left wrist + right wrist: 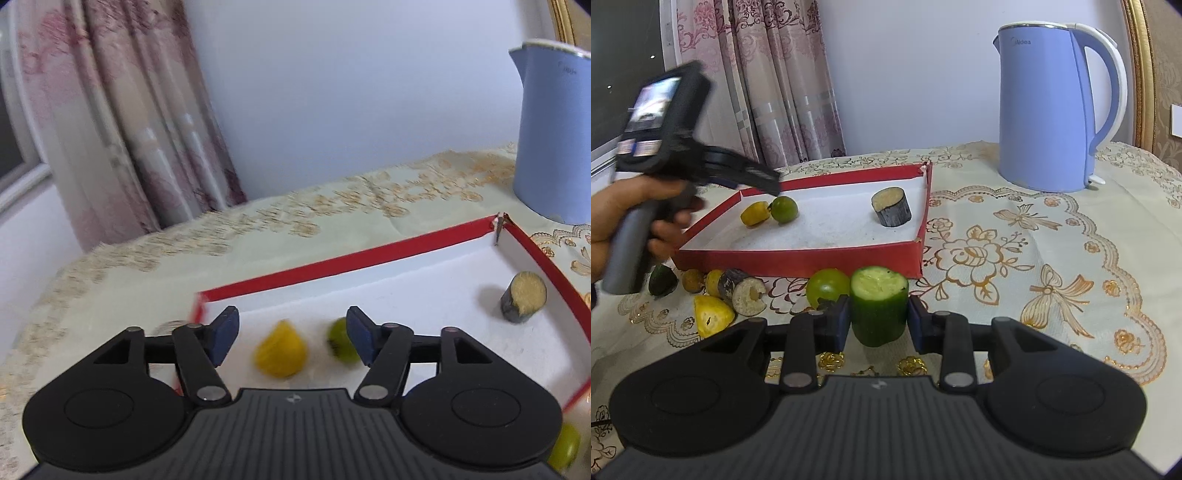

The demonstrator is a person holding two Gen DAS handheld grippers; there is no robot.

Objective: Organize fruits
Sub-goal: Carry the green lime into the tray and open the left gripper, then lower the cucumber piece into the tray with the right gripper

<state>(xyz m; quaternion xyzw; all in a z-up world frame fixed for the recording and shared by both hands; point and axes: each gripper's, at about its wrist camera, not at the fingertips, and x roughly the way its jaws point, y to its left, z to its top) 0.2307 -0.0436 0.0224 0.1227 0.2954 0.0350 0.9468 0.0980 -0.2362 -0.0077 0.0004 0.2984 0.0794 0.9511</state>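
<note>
A red-walled box with a white floor (798,256) (332,264) lies on the table. In it are a yellow fruit piece (754,214) (280,350), a green lime (783,209) (341,341) and a dark sugarcane stub (891,206) (523,297). My left gripper (291,338) is open and empty, hovering over the yellow piece and lime; it also shows in the right wrist view (768,182). My right gripper (878,321) is shut on an upright cucumber chunk (879,308) in front of the box.
Outside the box's front wall lie a green fruit (827,288), a sugarcane stub (742,291), a yellow wedge (711,319), small yellow fruits (693,280) and a dark green piece (663,284). A blue kettle (1052,110) stands at the back right. Curtains hang behind.
</note>
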